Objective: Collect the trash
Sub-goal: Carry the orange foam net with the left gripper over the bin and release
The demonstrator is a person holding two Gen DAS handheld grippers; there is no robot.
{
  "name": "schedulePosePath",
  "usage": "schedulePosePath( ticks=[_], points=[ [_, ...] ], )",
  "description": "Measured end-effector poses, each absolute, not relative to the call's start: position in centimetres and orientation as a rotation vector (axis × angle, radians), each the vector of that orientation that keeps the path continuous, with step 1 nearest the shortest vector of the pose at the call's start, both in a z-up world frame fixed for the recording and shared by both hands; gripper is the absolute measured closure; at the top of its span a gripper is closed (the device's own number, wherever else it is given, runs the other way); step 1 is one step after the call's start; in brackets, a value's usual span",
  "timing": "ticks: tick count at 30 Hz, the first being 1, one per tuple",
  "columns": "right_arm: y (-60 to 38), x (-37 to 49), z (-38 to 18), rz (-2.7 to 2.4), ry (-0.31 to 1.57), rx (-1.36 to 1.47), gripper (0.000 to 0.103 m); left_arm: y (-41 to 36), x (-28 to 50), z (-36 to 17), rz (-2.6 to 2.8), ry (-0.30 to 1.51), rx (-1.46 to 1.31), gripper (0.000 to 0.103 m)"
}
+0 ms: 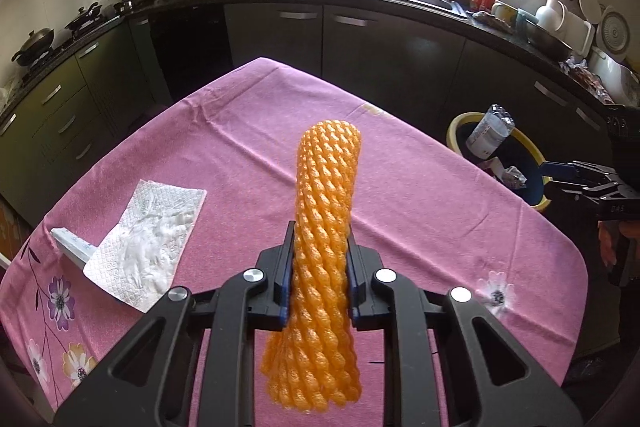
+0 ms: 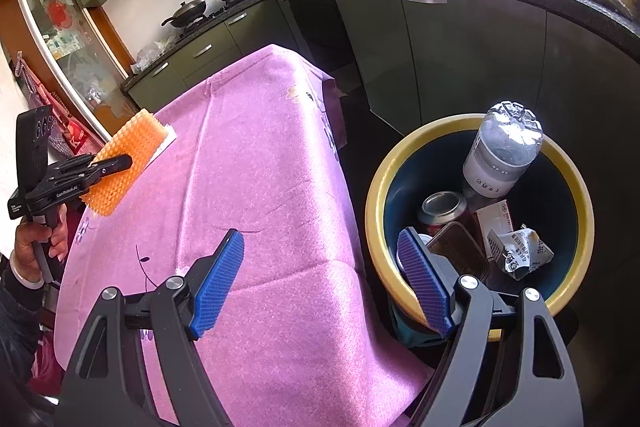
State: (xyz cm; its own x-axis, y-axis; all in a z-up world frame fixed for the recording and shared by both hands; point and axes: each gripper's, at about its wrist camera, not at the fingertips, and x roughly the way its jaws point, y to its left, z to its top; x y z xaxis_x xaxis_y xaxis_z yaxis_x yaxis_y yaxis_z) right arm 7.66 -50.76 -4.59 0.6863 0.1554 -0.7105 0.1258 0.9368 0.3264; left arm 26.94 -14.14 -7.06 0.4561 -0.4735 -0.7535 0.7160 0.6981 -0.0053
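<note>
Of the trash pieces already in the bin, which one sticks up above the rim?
The clear plastic bottle: it leans bottom-up out of the yellow-rimmed bin, while the drink can and the crumpled carton lie below the rim.

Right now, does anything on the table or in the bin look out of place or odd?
Yes. A white paper napkin lies crumpled on the pink tablecloth, overlapping a pale flat strip. In the yellow-rimmed bin, the plastic bottle leans upside down, poking above the rim. Nothing looks spilled.
</note>
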Motion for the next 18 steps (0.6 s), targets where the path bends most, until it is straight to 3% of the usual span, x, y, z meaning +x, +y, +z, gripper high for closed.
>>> schedulePosePath(
  ticks=[18],
  points=[
    [-59.2,0.2,-3.4,-0.159,0.739,0.397,0.023,-32.7,21.4,-7.6,-0.983,0.872,0.327,0.083]
  ],
)
